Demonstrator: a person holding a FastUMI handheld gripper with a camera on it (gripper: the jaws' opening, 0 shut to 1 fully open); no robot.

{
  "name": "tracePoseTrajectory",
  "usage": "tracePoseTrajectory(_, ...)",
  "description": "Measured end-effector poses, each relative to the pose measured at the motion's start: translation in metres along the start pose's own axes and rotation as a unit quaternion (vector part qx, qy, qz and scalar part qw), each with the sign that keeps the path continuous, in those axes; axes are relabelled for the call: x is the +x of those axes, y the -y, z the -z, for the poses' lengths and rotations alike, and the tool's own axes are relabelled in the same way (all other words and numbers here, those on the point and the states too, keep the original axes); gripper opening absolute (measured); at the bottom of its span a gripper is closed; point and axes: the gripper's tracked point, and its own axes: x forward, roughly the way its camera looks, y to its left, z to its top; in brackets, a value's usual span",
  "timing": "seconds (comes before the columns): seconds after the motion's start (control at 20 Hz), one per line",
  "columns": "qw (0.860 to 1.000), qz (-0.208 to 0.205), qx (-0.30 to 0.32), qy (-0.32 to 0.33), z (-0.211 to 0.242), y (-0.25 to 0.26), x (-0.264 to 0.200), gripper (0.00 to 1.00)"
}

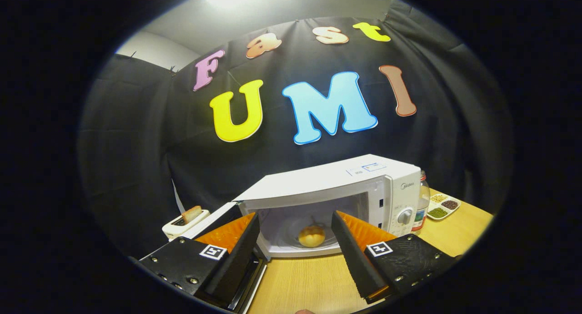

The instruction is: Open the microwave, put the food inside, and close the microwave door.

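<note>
Claw [295, 241] open and empty, round golden bun [312, 235] inside white microwave [327, 200] straight ahead; its swung-open door [218, 223] lies left of the fingers, over the wooden counter's [309, 282] left edge.

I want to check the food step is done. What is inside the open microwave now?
Inside the microwave a round bread roll lies on the glass turntable. The open gripper stands in front, holding nothing. Its fingers cover both cavity sides.

A toaster [185, 224] holding bread, a jar [423, 200], and a divided spice dish [443, 206] sit on the wooden table [304, 282].
</note>
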Motion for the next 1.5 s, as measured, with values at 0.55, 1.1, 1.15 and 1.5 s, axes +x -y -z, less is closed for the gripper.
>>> tracePoseTrajectory(0.55, 0.996, -0.05, -0.068, 0.012, -0.007, -0.049, -0.145, 0.98)
tracePoseTrajectory(1.1, 0.982, -0.165, -0.084, -0.025, 0.042, -0.163, -0.202, 0.27)
tracePoseTrajectory(1.15, 0.981, -0.171, -0.081, -0.03, 0.048, -0.172, -0.2, 0.11)
tracePoseTrajectory(1.5, 0.963, -0.24, -0.083, -0.096, 0.107, -0.227, -0.176, 0.02)
